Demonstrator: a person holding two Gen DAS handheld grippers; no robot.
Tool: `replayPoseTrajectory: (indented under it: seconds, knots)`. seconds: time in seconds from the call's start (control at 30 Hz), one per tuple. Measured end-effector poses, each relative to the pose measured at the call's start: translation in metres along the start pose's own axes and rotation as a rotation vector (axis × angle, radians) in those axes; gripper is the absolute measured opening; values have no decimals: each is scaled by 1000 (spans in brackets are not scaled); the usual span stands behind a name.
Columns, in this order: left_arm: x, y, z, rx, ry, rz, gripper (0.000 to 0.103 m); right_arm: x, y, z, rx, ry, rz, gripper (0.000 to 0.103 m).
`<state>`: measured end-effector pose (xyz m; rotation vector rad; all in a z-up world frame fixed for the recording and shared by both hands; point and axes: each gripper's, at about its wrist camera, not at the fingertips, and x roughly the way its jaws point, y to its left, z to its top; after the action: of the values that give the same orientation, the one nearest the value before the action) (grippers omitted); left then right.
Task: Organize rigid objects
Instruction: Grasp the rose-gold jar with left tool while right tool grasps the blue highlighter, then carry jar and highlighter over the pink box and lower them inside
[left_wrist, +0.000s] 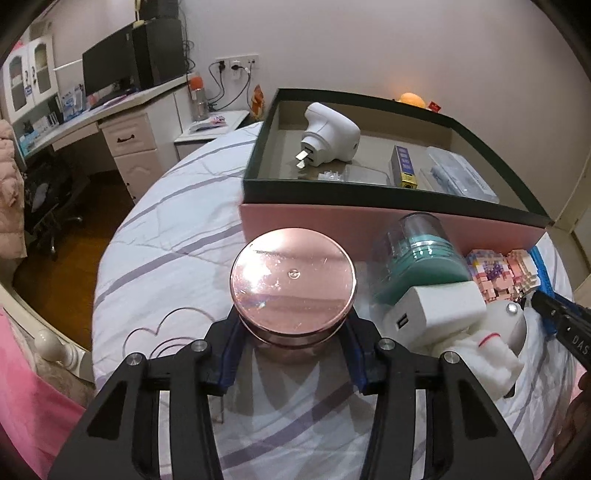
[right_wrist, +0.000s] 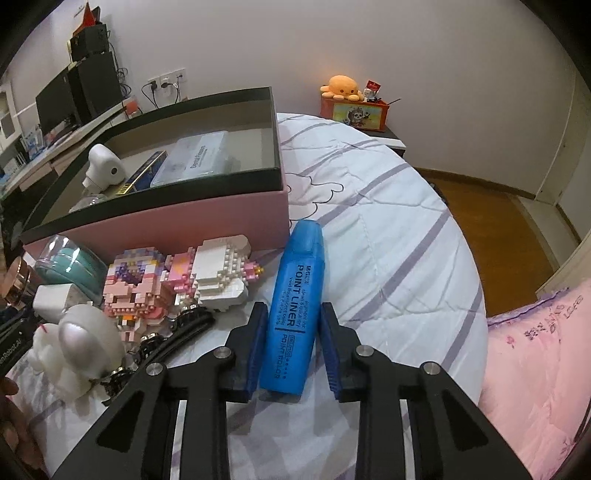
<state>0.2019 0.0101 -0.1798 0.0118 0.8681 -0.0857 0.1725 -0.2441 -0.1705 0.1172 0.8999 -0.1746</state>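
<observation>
In the left wrist view, the left tongs (left_wrist: 293, 325) sit at the lower middle of the frame, their blue pads pressed against both sides of a round rose-gold jar (left_wrist: 293, 280), pinching it just under its shiny lid. The jar stands on a white bedsheet (left_wrist: 166, 229) with grey stripes. Above it, across the upper right of the frame, lies an open box (left_wrist: 388, 221) with a dark rim and pink wall; inside it are a white plug adapter (left_wrist: 330, 136), a small dark blue carton (left_wrist: 403, 166) and a clear plastic case (left_wrist: 458, 173). To the right of the jar a teal container (left_wrist: 421, 254) with a clear cap leans against the box wall, with a white charger (left_wrist: 436, 310) and a white astronaut figure (left_wrist: 498, 339) below it.

In the right wrist view, the right tongs (right_wrist: 293, 347) at the lower middle are closed on a blue highlighter (right_wrist: 297, 306), which lies on the sheet pointing up the frame, its cap end near the box's right corner. The pads touch its lower half on both sides. Left of the pen sits a pink and white brick-built figure (right_wrist: 177, 280), with a black hair clip (right_wrist: 177, 332) just below it.
</observation>
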Motion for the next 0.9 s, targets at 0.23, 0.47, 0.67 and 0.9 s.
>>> replayPoseTrajectory:
  seconds: [0.23, 0.47, 0.67, 0.9]
  knots:
    - [-12, 3, -3, -3, -8, 10, 47, -15, -4, -2, 8, -14, 34, 25]
    - [-33, 3, 8, 8, -49, 10, 47, -41, 7, 7, -15, -61, 81, 25]
    - [-48, 3, 28, 18, -97, 6, 47, -73, 23, 27, -48, -131, 135, 25]
    - [-52, -7, 77, 41, -165, 7, 47, -87, 55, 77, -124, -210, 185, 25]
